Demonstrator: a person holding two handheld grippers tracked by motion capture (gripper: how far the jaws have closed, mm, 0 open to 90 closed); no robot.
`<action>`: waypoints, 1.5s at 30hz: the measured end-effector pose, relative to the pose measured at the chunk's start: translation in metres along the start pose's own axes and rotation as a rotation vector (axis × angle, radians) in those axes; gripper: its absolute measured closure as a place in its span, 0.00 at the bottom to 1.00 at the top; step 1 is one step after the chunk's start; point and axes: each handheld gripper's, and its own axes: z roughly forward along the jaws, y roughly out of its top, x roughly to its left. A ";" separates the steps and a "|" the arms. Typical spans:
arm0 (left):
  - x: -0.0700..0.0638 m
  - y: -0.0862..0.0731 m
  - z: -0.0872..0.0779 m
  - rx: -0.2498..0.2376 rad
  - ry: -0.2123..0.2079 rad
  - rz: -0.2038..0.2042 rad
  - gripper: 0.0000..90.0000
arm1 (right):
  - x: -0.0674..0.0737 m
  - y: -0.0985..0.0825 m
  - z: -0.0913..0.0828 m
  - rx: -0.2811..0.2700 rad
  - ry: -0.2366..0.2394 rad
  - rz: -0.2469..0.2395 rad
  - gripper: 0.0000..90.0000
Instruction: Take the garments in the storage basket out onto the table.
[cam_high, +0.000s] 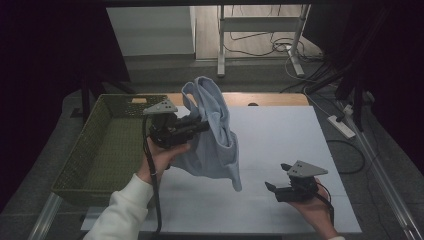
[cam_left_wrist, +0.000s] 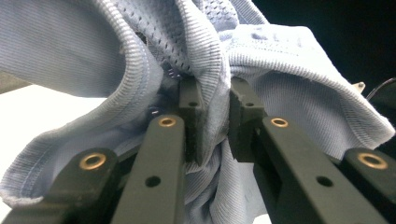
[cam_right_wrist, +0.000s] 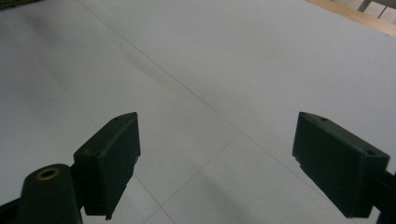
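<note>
— High view first: left gripper (cam_high: 200, 125) up off the table (cam_high: 280, 145), jaws pinched tight on a bunched fold of the blue shirt (cam_high: 215, 145). Rest of shirt hanging down, bottom corner low, close to the white top.

— Left gripper view, same story? Fingers (cam_left_wrist: 191, 121) squeezing cloth (cam_left_wrist: 280, 84) from both sides?

— Yes. Thick ribbed fold jammed right between them. Good hold, looks like.

— And the right gripper (cam_high: 280, 189)?

— Low by the near edge, well apart from the shirt. Right gripper view: jaws spread wide, nothing between them, just bare table (cam_right_wrist: 210, 70).

— Basket (cam_high: 80, 150) on the left, beside the table. Maybe the place for the shirt?

— Could be. Best way: keep squeezing, no loosening yet. Lift high enough for the hanging end to clear the basket rim. Move slowly, no swinging. Let go only once over the middle.

— Trouble spots?

— Dangling corner catching on the rim. Fold slipping out with a fast jerk.
</note>
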 end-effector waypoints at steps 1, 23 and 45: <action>0.000 -0.001 0.001 0.003 -0.003 -0.001 0.86 | 0.000 0.000 0.000 -0.001 0.002 0.002 0.17; -0.013 -0.024 0.023 0.073 -0.051 -0.011 0.86 | 0.000 0.000 0.000 -0.002 0.000 0.001 0.17; -0.007 -0.043 0.058 0.165 -0.029 -0.026 0.86 | -0.001 0.000 0.000 0.000 -0.001 -0.001 0.17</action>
